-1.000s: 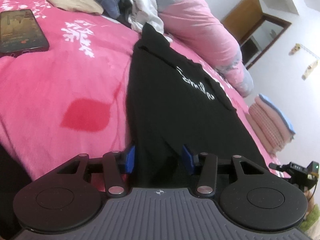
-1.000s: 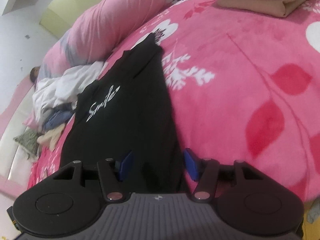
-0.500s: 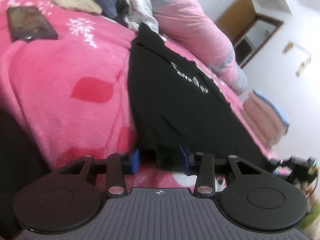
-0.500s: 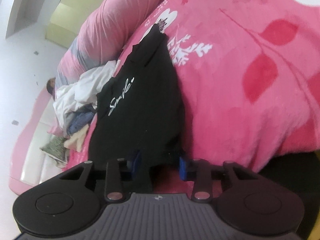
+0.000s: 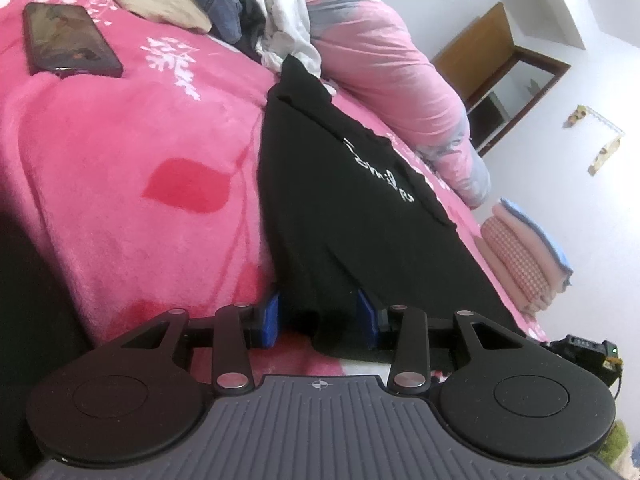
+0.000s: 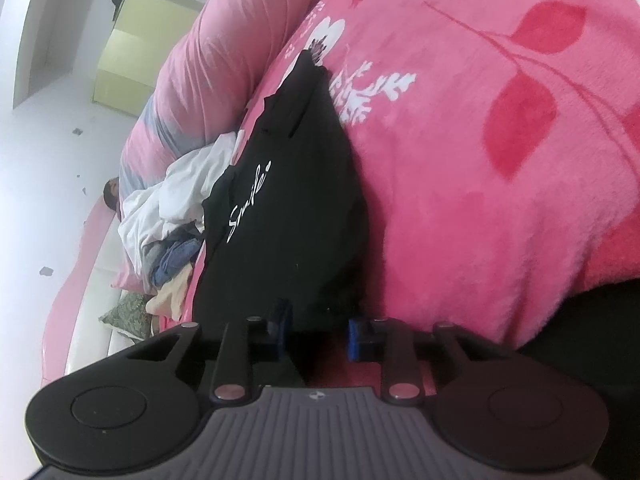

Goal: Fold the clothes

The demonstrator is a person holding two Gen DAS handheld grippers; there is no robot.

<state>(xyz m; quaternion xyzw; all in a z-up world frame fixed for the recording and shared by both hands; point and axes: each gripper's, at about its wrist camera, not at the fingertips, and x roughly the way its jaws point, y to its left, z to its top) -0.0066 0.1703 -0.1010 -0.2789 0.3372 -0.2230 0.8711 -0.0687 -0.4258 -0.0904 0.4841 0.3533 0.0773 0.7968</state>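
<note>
No containers in view. Black T-shirt (image 5: pixel 344 208) with white script lies flat on the pink floral blanket (image 5: pixel 132 168), its hem at the near bed edge.

Left gripper (image 5: pixel 318 320): blue pads partly apart, hem corner of the shirt between them, fabric bunched against both pads; jaws closed in a little within the last second, then stopped. Looks like a grip on the hem.

Right gripper (image 6: pixel 318 338): jaws have just been closing, gap narrow, the shirt's other hem corner between the pads; whether they press on it, cannot tell.

Phone (image 5: pixel 68 42) on the blanket, well left of the shirt. Unfolded clothes pile (image 5: pixel 248 4) beyond the collar; folded stack (image 5: pixel 528 256) at the right.
</note>
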